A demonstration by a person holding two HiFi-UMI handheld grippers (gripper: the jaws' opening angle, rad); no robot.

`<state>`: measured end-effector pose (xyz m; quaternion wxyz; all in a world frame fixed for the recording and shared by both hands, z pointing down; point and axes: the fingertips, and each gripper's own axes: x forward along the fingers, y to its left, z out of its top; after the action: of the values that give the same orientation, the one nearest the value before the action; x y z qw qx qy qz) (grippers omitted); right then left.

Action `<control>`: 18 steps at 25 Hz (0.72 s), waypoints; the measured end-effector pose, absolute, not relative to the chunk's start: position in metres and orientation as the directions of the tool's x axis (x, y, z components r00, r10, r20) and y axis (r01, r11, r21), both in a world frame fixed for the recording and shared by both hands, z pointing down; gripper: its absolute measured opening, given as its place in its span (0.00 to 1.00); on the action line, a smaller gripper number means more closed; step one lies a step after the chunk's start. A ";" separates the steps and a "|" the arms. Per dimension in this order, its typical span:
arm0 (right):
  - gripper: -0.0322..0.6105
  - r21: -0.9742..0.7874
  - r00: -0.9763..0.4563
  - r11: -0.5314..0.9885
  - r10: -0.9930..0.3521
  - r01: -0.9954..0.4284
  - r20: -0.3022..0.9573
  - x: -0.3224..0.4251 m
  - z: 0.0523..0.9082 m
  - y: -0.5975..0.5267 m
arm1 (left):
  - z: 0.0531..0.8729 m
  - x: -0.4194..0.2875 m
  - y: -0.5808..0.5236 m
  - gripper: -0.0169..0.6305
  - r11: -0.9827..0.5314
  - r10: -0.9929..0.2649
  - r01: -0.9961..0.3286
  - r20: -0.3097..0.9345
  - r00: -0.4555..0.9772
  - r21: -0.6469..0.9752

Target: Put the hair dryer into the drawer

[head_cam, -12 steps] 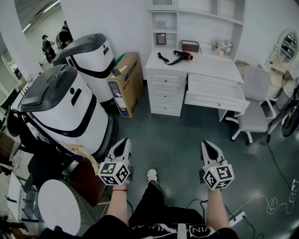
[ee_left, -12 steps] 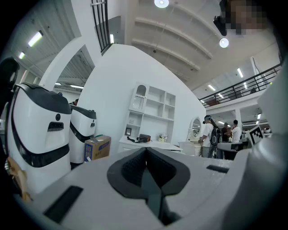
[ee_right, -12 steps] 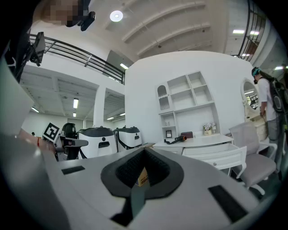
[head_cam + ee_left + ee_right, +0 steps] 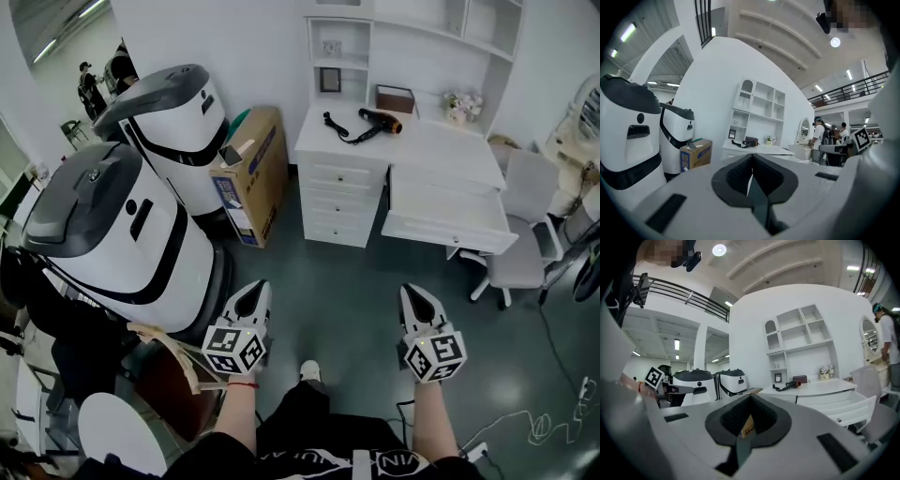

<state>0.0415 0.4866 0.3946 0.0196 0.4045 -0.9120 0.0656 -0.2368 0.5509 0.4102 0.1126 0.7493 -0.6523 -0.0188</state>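
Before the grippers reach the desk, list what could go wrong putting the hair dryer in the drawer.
The loose cord beside the hair dryer could snag or trail over the edge of the open drawer. The chair close to that drawer may crowd the approach. The left gripper and right gripper are shut; one must open first.

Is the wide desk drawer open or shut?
Open: the drawer juts forward from under the desktop, its inside exposed.
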 end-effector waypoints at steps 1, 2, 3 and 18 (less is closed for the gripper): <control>0.05 -0.108 -0.668 0.660 -0.738 -0.744 0.093 0.034 0.396 0.473 | 0.413 -0.245 0.537 0.04 -0.125 -0.981 -0.972 0.125 0.152 0.197; 0.05 -0.111 -0.665 0.655 -0.741 -0.747 0.099 0.025 0.398 0.460 | 0.416 -0.254 0.524 0.04 -0.125 -0.980 -0.971 0.129 0.153 0.204; 0.05 -0.115 -0.661 0.651 -0.743 -0.750 0.105 0.016 0.400 0.447 | 0.418 -0.263 0.511 0.04 -0.126 -0.979 -0.969 0.134 0.156 0.211; 0.05 -0.229 -0.631 0.598 -0.766 -0.768 0.118 -0.074 0.416 0.329 | 0.426 -0.332 0.377 0.04 -0.199 -0.964 -0.948 0.124 0.235 0.250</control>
<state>-0.0741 0.3287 0.4161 0.0036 0.4293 -0.8937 0.1300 -0.3320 0.3774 0.4260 0.1378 0.7736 -0.6178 -0.0301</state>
